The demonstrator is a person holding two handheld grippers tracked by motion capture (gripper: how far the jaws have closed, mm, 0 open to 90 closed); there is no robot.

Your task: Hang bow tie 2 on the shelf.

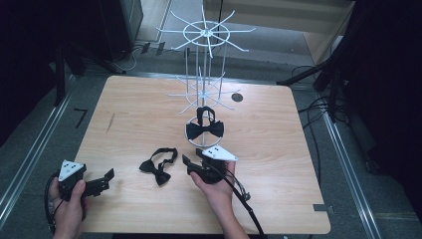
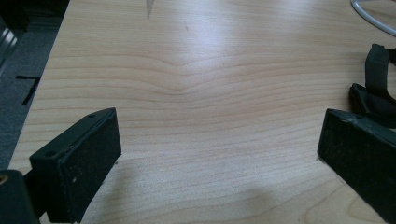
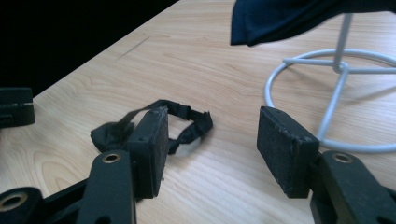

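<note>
The black fabric bow tie with its thin looped neck strap [image 1: 158, 166] is lying flat on my light wooden worktop [image 1: 278, 149], a bit crumpled, knot end toward me and strap curling off behind. My right tongs [image 1: 188, 165] sit just beside it, jaws spread, nothing in them. My left tongs [image 1: 106, 180] are well apart at the near left, also released. Behind it, another black bow tie [image 1: 204, 130] hangs on the white wire rack [image 1: 204, 59].
</note>
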